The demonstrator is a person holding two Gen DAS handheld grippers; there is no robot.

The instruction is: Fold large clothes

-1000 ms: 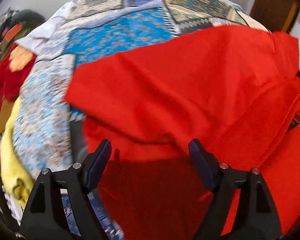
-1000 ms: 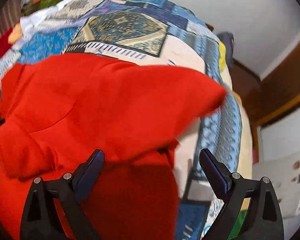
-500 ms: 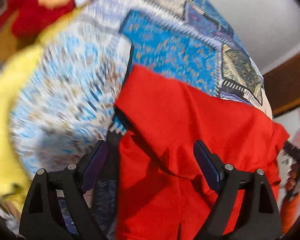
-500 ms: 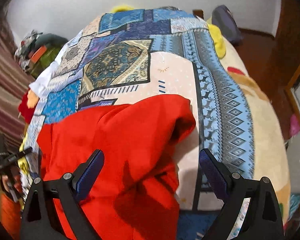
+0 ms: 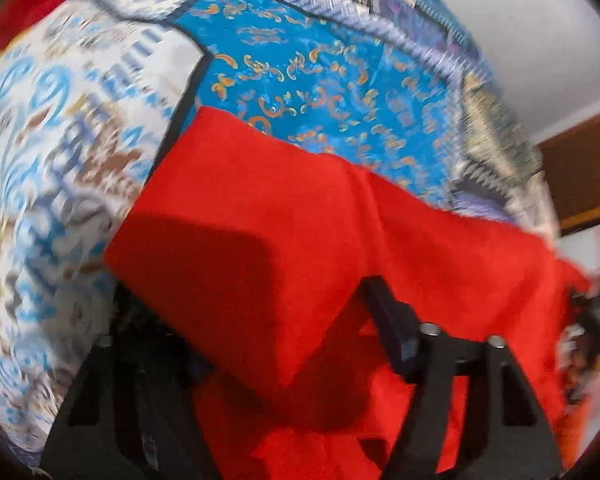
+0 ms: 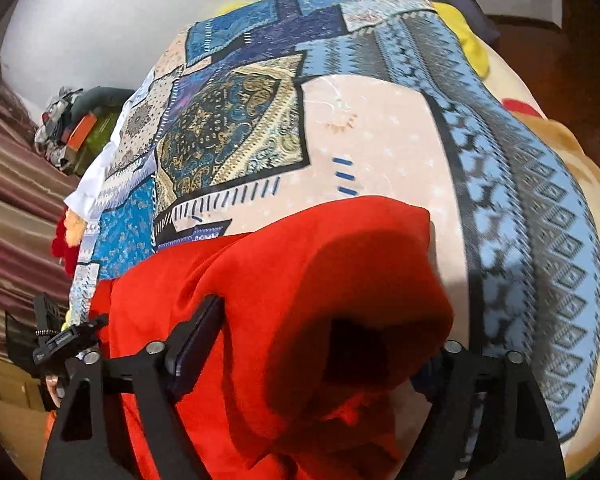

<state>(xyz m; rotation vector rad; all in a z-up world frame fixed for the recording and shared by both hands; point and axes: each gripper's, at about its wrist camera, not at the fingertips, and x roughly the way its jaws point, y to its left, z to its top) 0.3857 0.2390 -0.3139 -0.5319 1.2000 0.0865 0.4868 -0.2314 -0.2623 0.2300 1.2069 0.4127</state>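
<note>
While both grippers reach down over it, the red garment (image 6: pixel 284 280) lies bunched on the patchwork bedspread (image 6: pixel 380 140).
On the bedspread's near side, the left gripper (image 5: pixel 296 336) has a folded corner of the red garment between its jaws, which have just been closing; whether the pads press the cloth I cannot tell, since the fold hides one finger. At the garment's other end, the right gripper (image 6: pixel 320 344) straddles a rolled hump of red cloth, its jaws likewise just closing; I cannot tell if they pinch it.
</note>
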